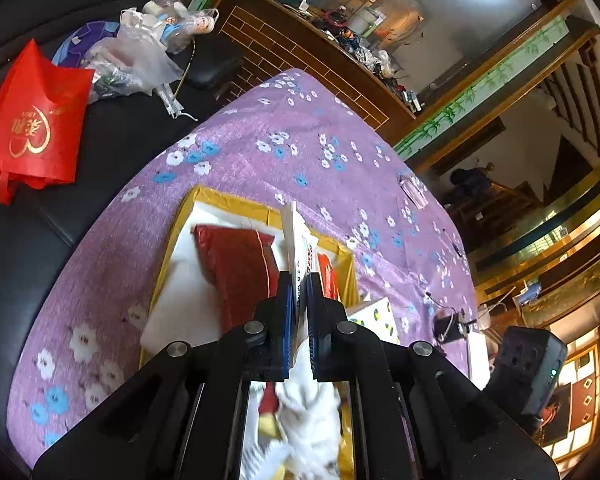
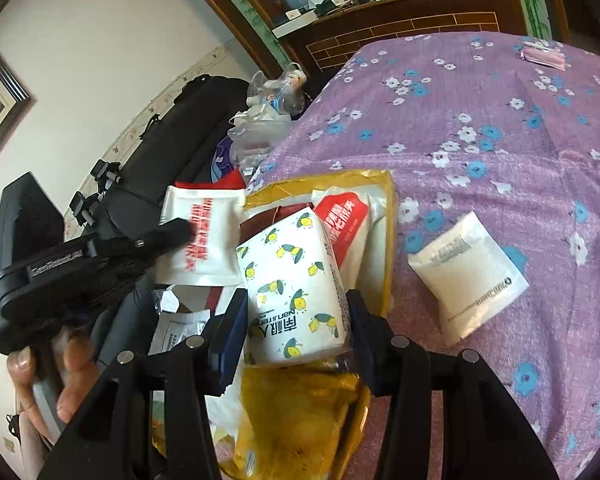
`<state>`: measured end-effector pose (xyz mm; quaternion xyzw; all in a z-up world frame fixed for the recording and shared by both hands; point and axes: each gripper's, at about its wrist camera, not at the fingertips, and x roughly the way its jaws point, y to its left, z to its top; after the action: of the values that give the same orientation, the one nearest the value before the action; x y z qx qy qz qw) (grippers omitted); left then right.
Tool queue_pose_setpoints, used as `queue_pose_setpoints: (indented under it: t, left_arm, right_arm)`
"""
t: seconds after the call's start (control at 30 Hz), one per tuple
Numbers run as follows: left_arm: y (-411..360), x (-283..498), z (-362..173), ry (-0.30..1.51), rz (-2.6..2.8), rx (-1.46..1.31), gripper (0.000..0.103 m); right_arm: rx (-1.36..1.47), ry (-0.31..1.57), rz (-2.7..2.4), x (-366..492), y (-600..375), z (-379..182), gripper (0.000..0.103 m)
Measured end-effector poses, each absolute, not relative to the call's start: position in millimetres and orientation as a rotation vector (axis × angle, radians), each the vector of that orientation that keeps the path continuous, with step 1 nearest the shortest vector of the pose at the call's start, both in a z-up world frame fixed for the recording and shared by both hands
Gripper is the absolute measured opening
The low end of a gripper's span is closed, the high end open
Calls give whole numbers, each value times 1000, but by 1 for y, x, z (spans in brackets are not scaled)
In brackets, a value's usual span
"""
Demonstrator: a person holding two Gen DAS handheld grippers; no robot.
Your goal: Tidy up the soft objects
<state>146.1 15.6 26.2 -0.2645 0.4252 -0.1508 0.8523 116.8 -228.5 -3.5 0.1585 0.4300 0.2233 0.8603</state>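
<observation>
My left gripper point(image 1: 299, 280) is shut on a flat white pouch with red print point(image 1: 296, 240), held edge-on above a yellow box point(image 1: 220, 200); the same pouch shows in the right wrist view point(image 2: 204, 236). A dark red packet point(image 1: 240, 264) lies in the box. My right gripper point(image 2: 296, 320) is shut on a white tissue pack with lemon print point(image 2: 296, 280) over the yellow box point(image 2: 384, 240). A white packet with a red label point(image 2: 344, 220) sits in the box. A white pouch point(image 2: 466, 272) lies on the purple floral cloth to the right.
The purple floral cloth point(image 1: 300, 152) covers the table. A black sofa point(image 1: 40, 248) on the left holds a red bag point(image 1: 36, 120) and plastic bags point(image 1: 148, 48). A small pink item point(image 2: 542, 58) lies at the cloth's far side. A wooden counter point(image 1: 308, 52) stands behind.
</observation>
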Motion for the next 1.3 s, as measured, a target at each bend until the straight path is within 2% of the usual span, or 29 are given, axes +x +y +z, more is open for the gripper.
queue_pose_setpoints:
  t: [0.13,0.2,0.3,0.33,0.37,0.57,0.7,0.97,1.3]
  left_arm:
    - [8,161,17,908,-271,-478,6]
    - [4,171,0,991,-292,-461,7]
    - [8,165,-3,989,-269,-449,24]
    - [11,161,-1,977,-272,-459,42]
    - [15,156,3,957,-269,-478,55]
    - [21,124,25,902,-251,-471,57]
    - [10,74,47,828,-223,-388,57]
    - [-17,-31,59,664,-83,-241,70]
    - [-35,-71,62,706,-8,-114,70]
  right_arm:
    - [321,924,457,122,-220,-6,50]
    - [309,908,468,119,-215,-6,52]
    - [267,892,471,114,-209,-5,56]
    - [263,892,478,113,-209,-5,56]
    - [267,889,488,113,-211,-5,56]
    - [303,860,493,104,-220,2,60]
    - [296,782,473,74,-230,17,60]
    - [278,729,453,-2,-243,24,60]
    - [246,759,453,-56,-239,27,60]
